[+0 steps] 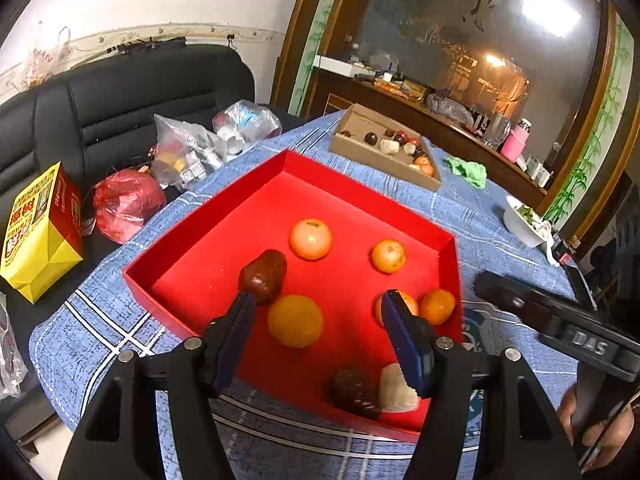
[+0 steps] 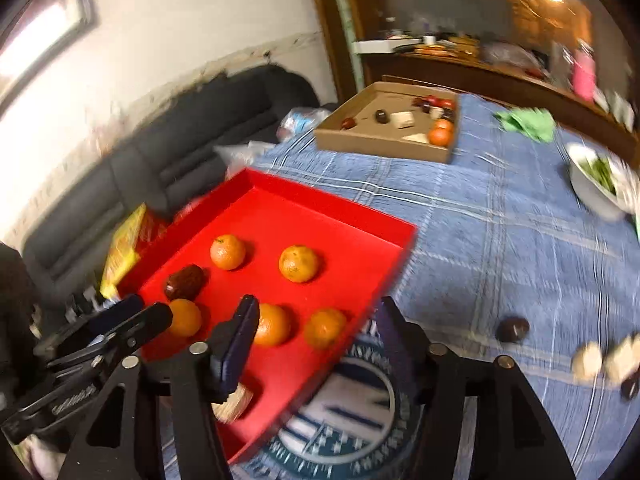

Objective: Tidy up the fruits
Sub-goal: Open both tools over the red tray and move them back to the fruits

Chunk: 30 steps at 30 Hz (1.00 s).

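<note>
Blue checked tablecloth (image 2: 500,216), black sofa (image 1: 132,92) behind, mirrored wooden sideboard (image 1: 440,120) at the far side.

I see both my grippers, left (image 1: 318,304) and right (image 2: 316,312), with jaws apart and gripping nothing, over the red tray (image 1: 360,196) holding oranges (image 1: 311,239); a cardboard box (image 2: 380,142) of fruit sits beyond.
</note>
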Each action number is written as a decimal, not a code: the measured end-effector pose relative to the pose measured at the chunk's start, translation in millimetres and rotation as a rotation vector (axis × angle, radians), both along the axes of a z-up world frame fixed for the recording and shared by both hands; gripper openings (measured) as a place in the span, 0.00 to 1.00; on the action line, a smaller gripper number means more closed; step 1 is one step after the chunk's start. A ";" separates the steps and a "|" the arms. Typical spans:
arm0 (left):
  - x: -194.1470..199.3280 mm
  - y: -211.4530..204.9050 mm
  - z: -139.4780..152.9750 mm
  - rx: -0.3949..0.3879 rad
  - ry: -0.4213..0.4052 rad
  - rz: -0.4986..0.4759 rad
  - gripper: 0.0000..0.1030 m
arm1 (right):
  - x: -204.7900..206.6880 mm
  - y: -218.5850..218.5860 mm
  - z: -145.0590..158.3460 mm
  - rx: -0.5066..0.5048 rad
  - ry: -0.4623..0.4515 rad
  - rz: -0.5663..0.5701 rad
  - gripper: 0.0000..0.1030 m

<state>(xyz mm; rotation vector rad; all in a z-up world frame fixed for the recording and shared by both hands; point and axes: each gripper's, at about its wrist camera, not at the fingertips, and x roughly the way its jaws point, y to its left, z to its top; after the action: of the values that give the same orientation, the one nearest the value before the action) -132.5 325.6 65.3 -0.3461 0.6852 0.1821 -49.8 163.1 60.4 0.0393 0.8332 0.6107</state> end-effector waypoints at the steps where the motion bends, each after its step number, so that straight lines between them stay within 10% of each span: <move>1: -1.4 -3.9 3.3 0.004 -0.006 -0.005 0.62 | -2.7 -8.0 1.1 0.034 0.018 -0.013 0.64; 10: -26.1 -52.2 51.0 0.063 -0.101 -0.086 0.63 | -29.2 -109.7 6.8 0.330 0.199 -0.124 0.64; 23: -104.9 -120.1 157.9 0.090 -0.361 -0.247 0.73 | -123.7 -267.2 65.0 0.496 0.034 -0.383 0.67; 30: -141.2 -142.6 219.4 0.195 -0.498 -0.336 0.75 | -175.0 -334.5 148.9 0.378 -0.188 -0.495 0.73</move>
<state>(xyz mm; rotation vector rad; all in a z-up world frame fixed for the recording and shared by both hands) -273.7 183.0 284.7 -0.0766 0.2214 -0.1559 -224.8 -171.4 209.3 0.5103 0.4887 0.2886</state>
